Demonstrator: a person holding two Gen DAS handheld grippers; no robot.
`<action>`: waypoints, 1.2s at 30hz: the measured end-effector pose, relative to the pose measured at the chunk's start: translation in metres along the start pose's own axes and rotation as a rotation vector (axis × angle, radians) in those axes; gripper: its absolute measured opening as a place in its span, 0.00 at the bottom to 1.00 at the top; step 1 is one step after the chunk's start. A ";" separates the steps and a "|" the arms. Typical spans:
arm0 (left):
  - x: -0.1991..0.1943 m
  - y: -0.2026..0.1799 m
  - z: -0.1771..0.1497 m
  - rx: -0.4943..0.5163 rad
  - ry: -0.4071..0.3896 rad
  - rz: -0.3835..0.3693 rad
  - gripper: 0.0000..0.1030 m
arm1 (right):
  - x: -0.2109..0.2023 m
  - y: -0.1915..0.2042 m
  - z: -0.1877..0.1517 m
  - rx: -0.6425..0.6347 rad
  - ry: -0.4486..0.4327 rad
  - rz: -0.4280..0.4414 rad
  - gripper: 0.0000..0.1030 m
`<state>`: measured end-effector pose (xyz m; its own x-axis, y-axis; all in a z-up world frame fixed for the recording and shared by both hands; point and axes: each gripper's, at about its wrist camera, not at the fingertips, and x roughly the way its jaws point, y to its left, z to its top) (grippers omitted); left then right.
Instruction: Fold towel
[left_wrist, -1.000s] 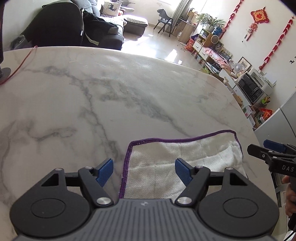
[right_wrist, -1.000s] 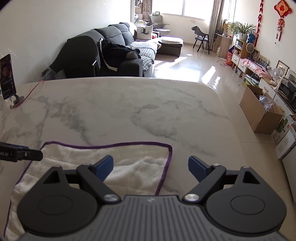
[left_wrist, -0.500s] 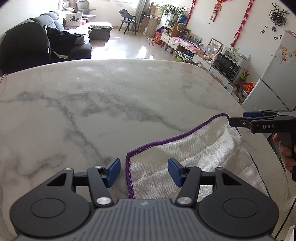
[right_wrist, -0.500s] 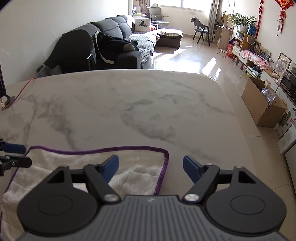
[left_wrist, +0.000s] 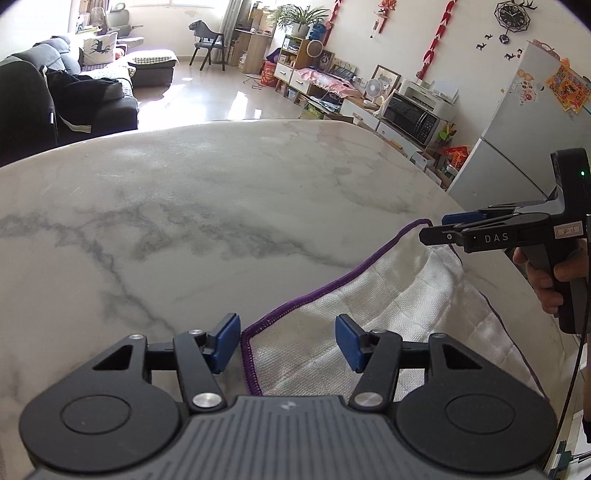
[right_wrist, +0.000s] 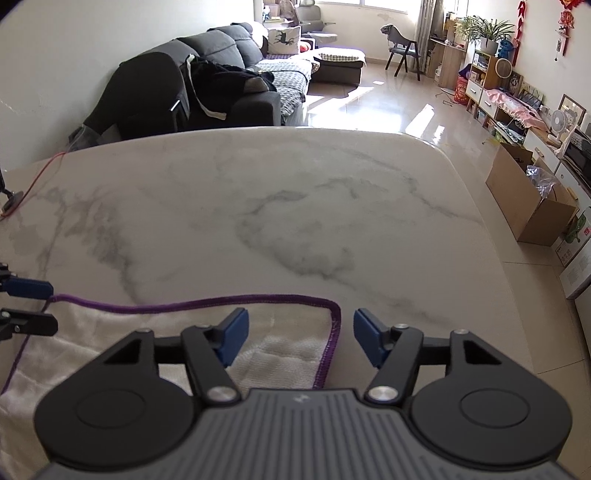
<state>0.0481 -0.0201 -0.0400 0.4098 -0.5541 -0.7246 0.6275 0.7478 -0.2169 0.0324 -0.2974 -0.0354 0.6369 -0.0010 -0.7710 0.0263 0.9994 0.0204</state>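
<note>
Straddling the far-left corner of the towel (left_wrist: 369, 332), the left gripper (left_wrist: 288, 341) sits partly open in the left wrist view; its jaws narrowed a moment back, and the purple hem lies between the blue pads but neither pad presses on it. Towel lies flat on the marble table (left_wrist: 184, 221), white with purple edging. Right gripper (left_wrist: 439, 229) shows side-on at the other far corner, a hand (left_wrist: 550, 277) on its handle.

Right wrist view: right gripper (right_wrist: 299, 338) also half open, jaws have just been closing, with the towel (right_wrist: 280, 354) corner and hem between the pads, nothing pinched yet. Left gripper (right_wrist: 33, 302) tips poke in at the left edge, at the opposite corner.

Risk: thin cloth flat on slick marble (right_wrist: 258, 206), so pads may close above the hem and miss, or catch one corner only, skewing the fold. Hem sits close to one pad each side; an off-centre pinch could slip out on lifting.
</note>
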 end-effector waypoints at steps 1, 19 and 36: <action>0.001 -0.004 -0.001 0.024 -0.002 0.016 0.56 | 0.001 0.000 0.000 0.001 0.004 -0.001 0.64; 0.004 -0.028 -0.018 0.112 -0.094 0.344 0.06 | 0.003 0.012 0.002 0.004 -0.022 0.011 0.11; 0.002 -0.019 -0.010 0.112 -0.093 0.394 0.06 | 0.014 0.012 0.011 0.016 0.012 0.053 0.08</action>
<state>0.0301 -0.0313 -0.0437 0.6878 -0.2680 -0.6746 0.4769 0.8675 0.1416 0.0496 -0.2860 -0.0390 0.6281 0.0520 -0.7764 0.0058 0.9974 0.0714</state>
